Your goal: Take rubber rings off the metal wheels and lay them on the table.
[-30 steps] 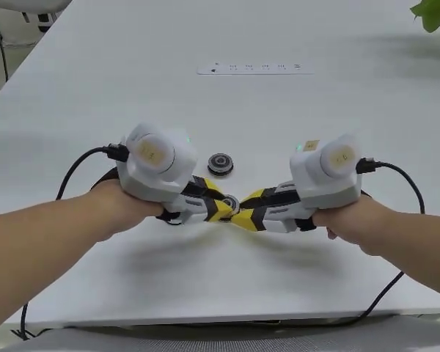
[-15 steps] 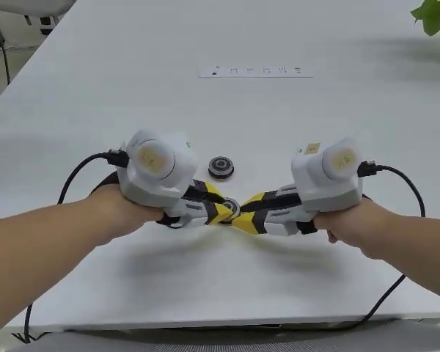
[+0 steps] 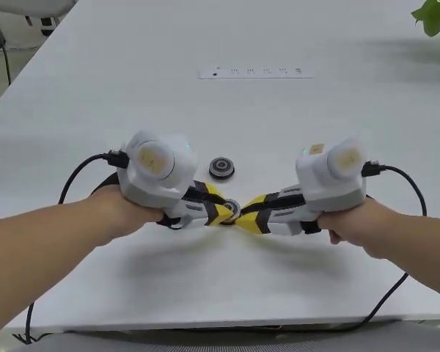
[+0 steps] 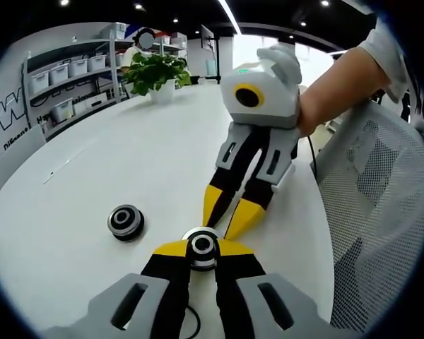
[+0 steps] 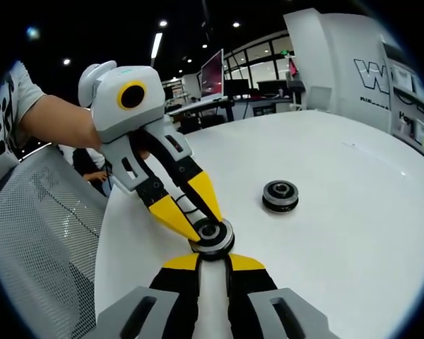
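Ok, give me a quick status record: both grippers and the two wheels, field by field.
left gripper: shut on the held wheel
right gripper: tips at that same wheel, grip unclear
held wheel: between the two grippers' tips
second wheel: flat on the table beyond them, untouched, dark ring apparently still on

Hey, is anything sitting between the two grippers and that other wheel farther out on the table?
Nothing visible does. The other wheel stands alone on the table, just beyond the left gripper and right gripper, both closed on the nearer wheel.
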`<state>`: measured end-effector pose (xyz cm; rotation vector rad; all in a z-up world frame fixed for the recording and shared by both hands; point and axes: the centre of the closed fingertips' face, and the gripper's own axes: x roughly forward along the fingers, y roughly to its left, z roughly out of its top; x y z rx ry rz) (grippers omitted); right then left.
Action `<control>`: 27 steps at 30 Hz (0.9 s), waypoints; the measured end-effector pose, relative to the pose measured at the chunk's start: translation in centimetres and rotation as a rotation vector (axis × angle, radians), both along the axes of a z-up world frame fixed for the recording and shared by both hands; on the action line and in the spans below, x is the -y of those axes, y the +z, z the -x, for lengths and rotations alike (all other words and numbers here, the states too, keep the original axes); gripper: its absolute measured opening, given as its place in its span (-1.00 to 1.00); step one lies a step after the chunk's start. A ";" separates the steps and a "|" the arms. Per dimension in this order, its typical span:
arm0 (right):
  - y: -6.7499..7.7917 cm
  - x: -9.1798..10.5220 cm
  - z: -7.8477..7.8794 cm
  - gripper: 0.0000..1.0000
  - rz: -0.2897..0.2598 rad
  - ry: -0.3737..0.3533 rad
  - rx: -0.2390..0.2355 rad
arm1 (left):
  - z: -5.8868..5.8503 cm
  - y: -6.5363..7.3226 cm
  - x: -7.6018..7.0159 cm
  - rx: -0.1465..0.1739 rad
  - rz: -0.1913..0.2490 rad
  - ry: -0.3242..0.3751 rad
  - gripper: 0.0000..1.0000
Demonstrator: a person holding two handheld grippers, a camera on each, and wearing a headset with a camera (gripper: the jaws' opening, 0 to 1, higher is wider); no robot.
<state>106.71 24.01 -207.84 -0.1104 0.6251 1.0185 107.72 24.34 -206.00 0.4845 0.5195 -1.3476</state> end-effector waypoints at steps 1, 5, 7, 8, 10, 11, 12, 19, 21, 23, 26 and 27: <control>0.0 0.0 0.0 -0.79 -0.002 -0.001 -0.002 | 0.0 0.0 0.0 0.001 0.001 0.000 -0.85; 0.0 0.0 0.0 -0.80 -0.012 -0.004 -0.010 | 0.0 0.0 0.0 0.000 0.006 0.002 -0.85; 0.0 0.1 0.0 -0.83 -0.019 -0.006 -0.017 | 0.0 0.0 0.0 0.000 0.007 0.004 -0.85; 0.0 0.2 0.0 -0.85 -0.025 -0.010 -0.022 | 0.0 0.0 0.0 0.000 0.006 0.004 -0.85; 0.0 0.2 0.0 -0.87 -0.033 -0.016 -0.030 | 0.0 0.1 0.0 0.001 0.006 0.004 -0.85; 0.0 0.1 0.0 -0.88 -0.033 -0.017 -0.031 | 0.1 0.1 0.0 0.001 0.007 0.005 -0.85; -0.1 0.3 -0.1 -0.93 -0.020 -0.030 -0.028 | 0.1 0.1 0.1 0.000 0.008 0.005 -0.85; 0.2 -0.1 0.4 -0.97 -0.022 -0.035 -0.040 | 0.1 0.1 0.0 0.001 0.006 0.007 -0.85; 0.2 -0.1 0.4 -1.00 -0.014 -0.039 -0.038 | 0.0 0.1 0.0 0.001 0.007 0.008 -0.85; 0.3 -0.1 0.5 -1.00 -0.008 -0.041 -0.036 | 0.1 0.1 0.0 0.004 0.006 0.008 -0.85; 0.3 -0.1 0.5 -1.00 0.002 -0.038 -0.027 | 0.1 0.1 0.1 0.006 0.002 0.005 -0.85; 0.2 -0.1 0.5 -1.00 0.005 -0.036 -0.025 | 0.1 0.1 0.1 0.007 0.001 0.005 -0.85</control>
